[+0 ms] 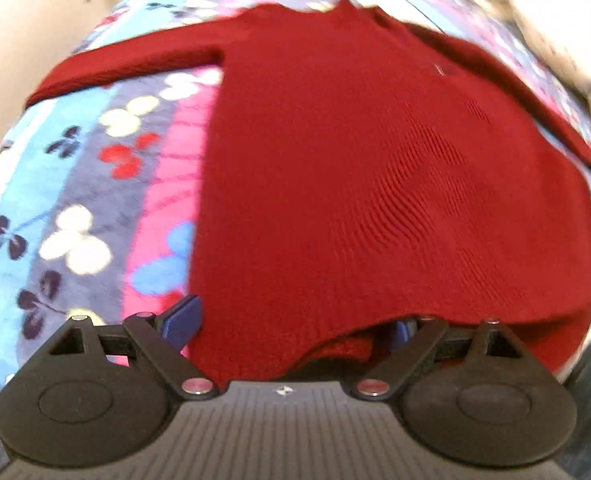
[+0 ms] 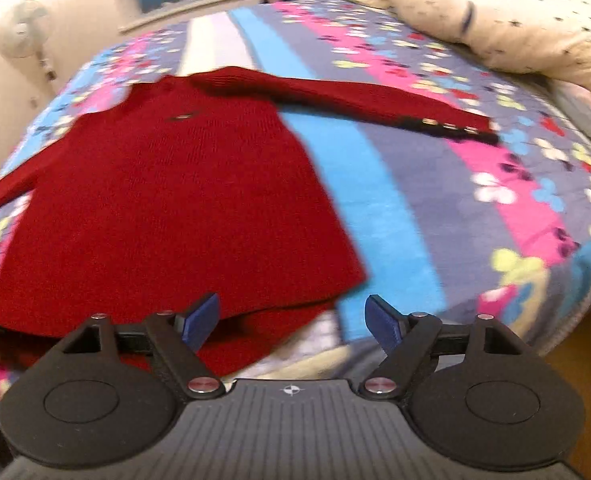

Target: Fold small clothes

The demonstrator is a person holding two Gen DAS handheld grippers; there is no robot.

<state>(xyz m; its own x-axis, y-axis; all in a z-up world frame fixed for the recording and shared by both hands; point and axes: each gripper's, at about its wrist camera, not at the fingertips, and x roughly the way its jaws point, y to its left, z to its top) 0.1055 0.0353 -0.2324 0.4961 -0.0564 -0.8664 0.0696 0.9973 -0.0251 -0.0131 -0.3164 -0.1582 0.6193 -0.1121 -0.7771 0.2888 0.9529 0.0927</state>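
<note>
Red sweater (image 2: 167, 208) lies flat on the blanket (image 2: 435, 200); right gripper (image 2: 291, 320) gapes wide at the hem corner; left gripper (image 1: 295, 328) straddles the hem, grip unclear; pinch both layers evenly.

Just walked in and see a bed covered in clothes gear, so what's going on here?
A person is working with two handheld grippers on a red sweater spread flat on a flowered blanket, sleeves out to both sides. Both grippers sit at its bottom hem. The right gripper has its jaws open over the hem corner. The hem drapes over the left gripper, hiding its grip. No fold shows yet.
</note>
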